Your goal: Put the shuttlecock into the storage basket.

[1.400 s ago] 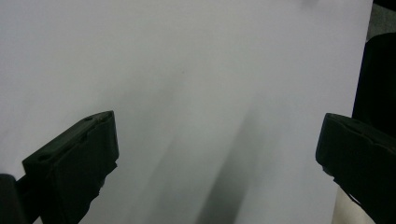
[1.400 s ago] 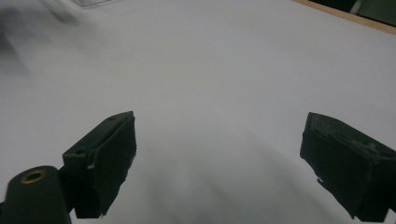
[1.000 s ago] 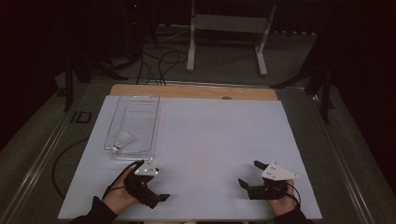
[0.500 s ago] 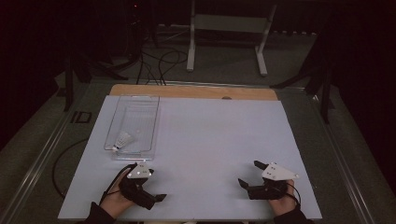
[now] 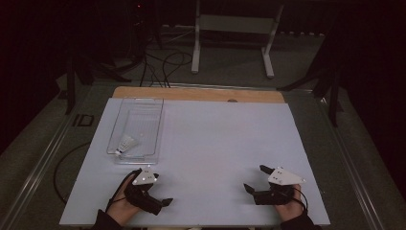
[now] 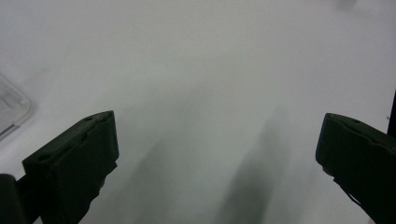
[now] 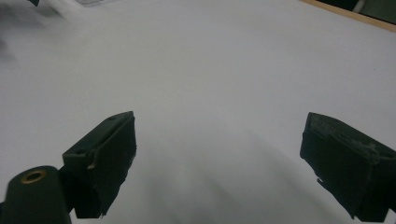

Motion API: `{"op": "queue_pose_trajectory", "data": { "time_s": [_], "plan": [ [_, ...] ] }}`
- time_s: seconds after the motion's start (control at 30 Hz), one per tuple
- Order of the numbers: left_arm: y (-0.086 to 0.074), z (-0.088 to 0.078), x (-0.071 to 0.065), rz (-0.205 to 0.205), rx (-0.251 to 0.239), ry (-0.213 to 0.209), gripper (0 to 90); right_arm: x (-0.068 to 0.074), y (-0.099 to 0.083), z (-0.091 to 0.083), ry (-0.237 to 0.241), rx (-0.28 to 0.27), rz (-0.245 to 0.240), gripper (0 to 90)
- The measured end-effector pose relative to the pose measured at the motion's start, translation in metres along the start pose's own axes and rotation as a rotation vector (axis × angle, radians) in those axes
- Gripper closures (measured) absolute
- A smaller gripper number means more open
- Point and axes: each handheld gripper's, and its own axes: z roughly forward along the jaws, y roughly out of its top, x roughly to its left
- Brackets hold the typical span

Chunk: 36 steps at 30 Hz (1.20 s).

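Shuttlecock [image 5: 126, 143]: being kept in clear tray [image 5: 143, 108] at bench [image 5: 215, 143] left. Left hand-held gripper [image 5: 165, 201] and right hand-held gripper [image 5: 254, 178]: both being held wide open, empty, likely readied for pickup.

Each black hand-held gripper [image 5: 159, 203] [image 5: 253, 184] has 2 blocky jaws, a grey three-cornered plate and dark sleeves behind.

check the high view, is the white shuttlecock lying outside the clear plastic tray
No, the white feathered shuttlecock lies inside the clear rectangular plastic tray, at its near end, ahead of the left hand-held gripper.
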Motion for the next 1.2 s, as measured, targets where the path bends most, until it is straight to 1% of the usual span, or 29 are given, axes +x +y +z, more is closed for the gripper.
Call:
{"op": "queue_pose_trajectory", "data": {
  "time_s": [0.1,0.17,0.2,0.27,0.3,0.43,0.47,0.63,0.77,0.83,0.9,1.0,1.2],
  "plan": [
    [0.0010,0.0009,-0.0003,-0.013,-0.014,0.004,0.2,0.0001,0.0001,0.0003,0.002,-0.001,-0.003,10.5],
    [0.0018,0.0025,-0.0007,-0.028,-0.016,0.031,0.2,0.0001,0.0002,0.0003,0.002,-0.001,-0.003,10.5],
    [0.0021,0.0032,-0.0002,-0.034,-0.009,0.040,0.2,0.0001,0.0001,0.0004,0.002,-0.001,-0.002,10.5],
    [0.0016,0.0047,-0.0002,-0.049,-0.027,0.044,0.2,-0.0001,0.0000,0.0006,0.002,0.000,-0.003,10.5],
    [0.0016,0.0053,0.0001,-0.051,-0.023,0.043,0.2,-0.0001,-0.0001,0.0006,0.002,0.000,-0.001,10.5],
    [0.0008,0.0066,0.0001,-0.053,-0.036,0.060,0.2,-0.0003,-0.0002,0.0003,0.000,0.001,-0.001,10.5],
    [0.0008,0.0064,0.0002,-0.055,-0.042,0.056,0.2,-0.0003,-0.0003,0.0003,0.000,0.003,0.000,10.5],
    [0.0007,0.0053,-0.0001,-0.048,-0.054,0.064,0.2,-0.0002,-0.0004,0.0007,0.002,0.004,-0.003,10.5],
    [0.0000,0.0044,-0.0002,-0.045,-0.078,0.064,0.2,0.0000,-0.0001,0.0006,-0.001,0.004,-0.008,10.5],
    [-0.0007,0.0047,0.0001,-0.053,-0.085,0.062,0.2,0.0001,-0.0001,0.0008,-0.001,0.006,-0.008,10.5],
    [-0.0012,0.0055,0.0000,-0.049,-0.080,0.056,0.2,0.0001,-0.0003,0.0012,-0.001,0.008,-0.008,10.5],
    [-0.0011,0.0064,-0.0018,-0.042,-0.076,0.058,0.2,0.0000,-0.0004,0.0016,-0.001,0.008,-0.007,10.5],
    [-0.0010,0.0060,-0.0020,-0.043,-0.084,0.055,0.2,-0.0001,-0.0005,0.0014,-0.002,0.008,-0.006,10.5]
  ]
}}
